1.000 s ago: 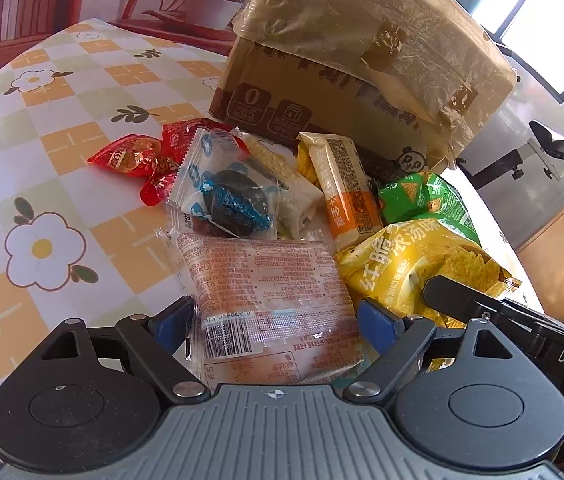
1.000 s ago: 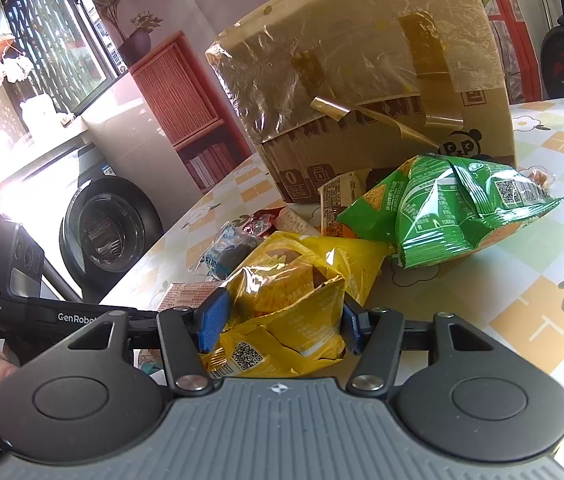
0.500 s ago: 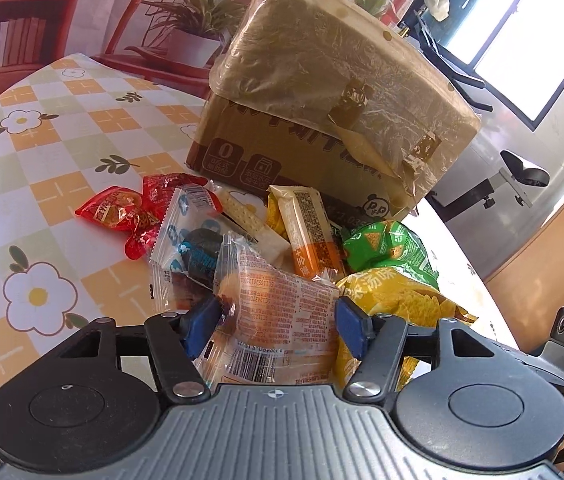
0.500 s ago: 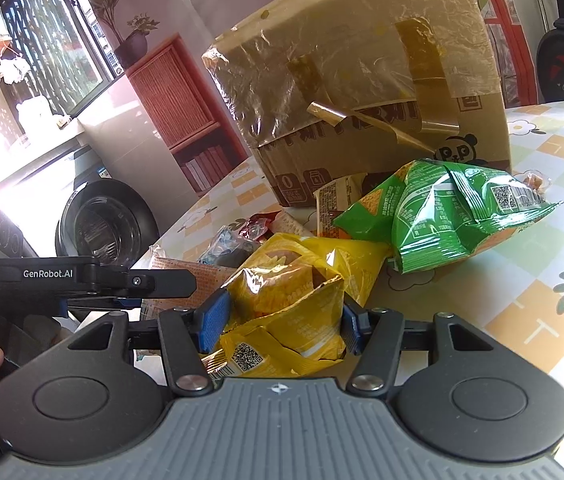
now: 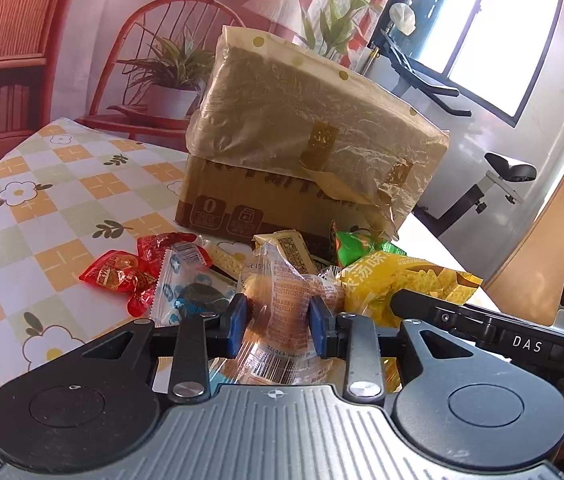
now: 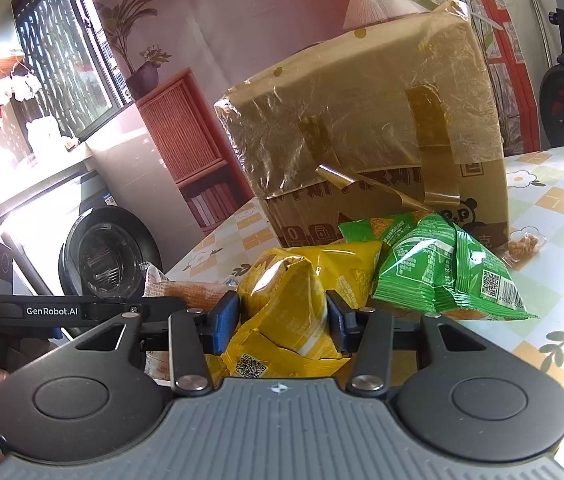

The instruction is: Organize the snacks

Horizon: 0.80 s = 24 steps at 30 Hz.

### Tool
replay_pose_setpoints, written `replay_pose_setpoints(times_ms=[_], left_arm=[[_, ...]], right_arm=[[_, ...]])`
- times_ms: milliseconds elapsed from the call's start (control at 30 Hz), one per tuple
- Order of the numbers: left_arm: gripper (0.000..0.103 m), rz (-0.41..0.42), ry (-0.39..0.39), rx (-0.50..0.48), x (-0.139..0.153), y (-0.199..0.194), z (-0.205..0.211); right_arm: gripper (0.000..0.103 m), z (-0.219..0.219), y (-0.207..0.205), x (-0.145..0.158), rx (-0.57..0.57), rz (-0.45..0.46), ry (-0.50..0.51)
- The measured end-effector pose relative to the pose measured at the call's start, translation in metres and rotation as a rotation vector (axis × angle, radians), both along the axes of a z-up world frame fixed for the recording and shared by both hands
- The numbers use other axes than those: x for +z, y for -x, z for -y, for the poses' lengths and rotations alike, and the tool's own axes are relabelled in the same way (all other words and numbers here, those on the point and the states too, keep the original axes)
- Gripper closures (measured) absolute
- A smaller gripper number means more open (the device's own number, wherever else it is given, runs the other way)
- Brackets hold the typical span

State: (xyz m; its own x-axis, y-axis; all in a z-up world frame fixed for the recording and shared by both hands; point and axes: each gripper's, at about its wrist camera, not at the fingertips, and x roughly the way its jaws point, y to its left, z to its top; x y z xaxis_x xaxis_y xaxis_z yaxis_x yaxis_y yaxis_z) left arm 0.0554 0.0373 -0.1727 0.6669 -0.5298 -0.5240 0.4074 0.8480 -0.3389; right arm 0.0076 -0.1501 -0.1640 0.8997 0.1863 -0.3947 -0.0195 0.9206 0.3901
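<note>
My left gripper (image 5: 277, 322) is shut on a clear packet with orange print (image 5: 282, 300) and holds it up off the table. My right gripper (image 6: 282, 320) is shut on a yellow chip bag (image 6: 286, 308), also seen in the left wrist view (image 5: 394, 280). A green chip bag (image 6: 438, 276) lies just right of it. A tall cardboard box (image 5: 298, 160) wrapped in plastic stands behind the snack pile. Red candy packets (image 5: 121, 276), a blue-and-white cookie packet (image 5: 185, 284) and an orange bar (image 5: 290, 248) lie on the table.
The table has a checked flower tablecloth (image 5: 61, 208). A red chair and potted plant (image 5: 169, 80) stand behind it. A small clear packet of nuts (image 6: 526, 244) lies by the box's right corner. An exercise bike (image 5: 498, 184) stands at the right.
My left gripper closed on the clear orange-print packet and lifted it, tilting the view upward. My right gripper squeezed tighter on the yellow bag and rose a little.
</note>
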Motion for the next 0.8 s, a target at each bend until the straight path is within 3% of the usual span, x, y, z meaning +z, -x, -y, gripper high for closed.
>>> replay_pose_setpoints(times_ms=[667,800], left_arm=[[0.078,0.280,0.091,-0.016,0.090,-0.004,0.019],[0.079,0.269,0.073,-0.041,0.091,-0.011,0.032]], right_arm=[[0.057,0.006,-0.021,0.090,-0.002,0.255,0.138],[0.057,0.002,-0.028,0.103,0.018,0.284,0.185]])
